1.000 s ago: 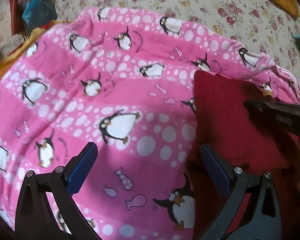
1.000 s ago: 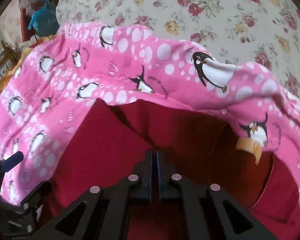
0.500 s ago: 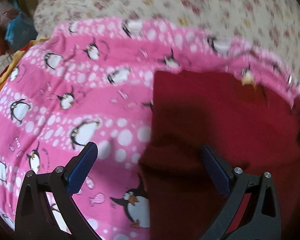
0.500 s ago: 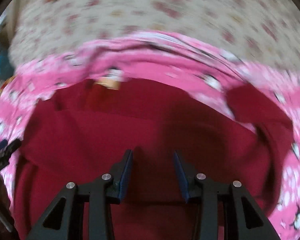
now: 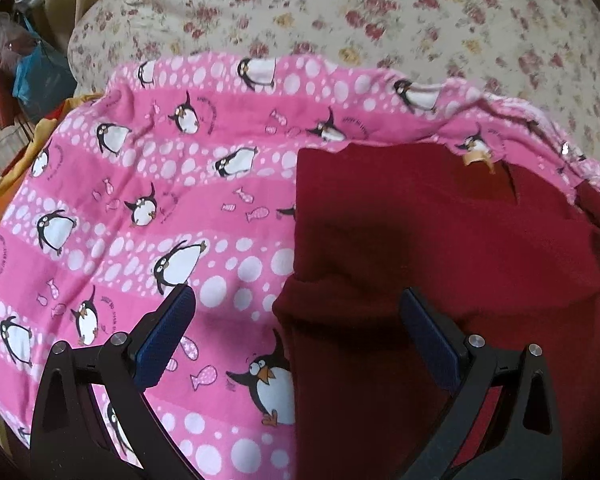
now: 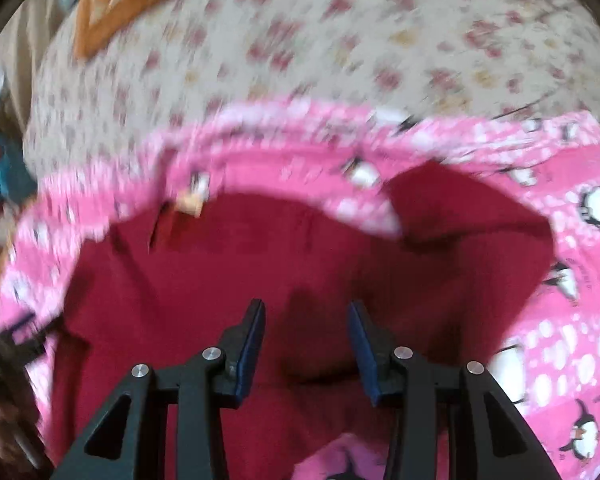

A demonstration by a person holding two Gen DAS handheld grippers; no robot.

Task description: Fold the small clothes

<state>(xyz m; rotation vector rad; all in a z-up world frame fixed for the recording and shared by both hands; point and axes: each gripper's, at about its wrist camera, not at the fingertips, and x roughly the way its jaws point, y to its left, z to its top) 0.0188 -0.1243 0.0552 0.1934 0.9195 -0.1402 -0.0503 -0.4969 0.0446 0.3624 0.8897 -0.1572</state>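
A dark red garment (image 5: 440, 248) lies folded on a pink penguin-print blanket (image 5: 160, 184), with a small tan tag (image 5: 478, 158) at its far edge. My left gripper (image 5: 296, 320) is open and empty, its jaws straddling the garment's left edge just above it. In the right wrist view the red garment (image 6: 300, 264) fills the middle, blurred. My right gripper (image 6: 306, 334) is open and empty, low over the garment.
The blanket lies on a floral bedsheet (image 5: 380, 20). An orange cloth (image 6: 112, 12) lies at the far side of the bed. Blue bags and clutter (image 5: 40, 76) sit off the bed's far left corner.
My right gripper opened and let go of the red garment, then swung right. The garment now lies flatter and wider on the blanket. My left gripper shifted right towards its edge.
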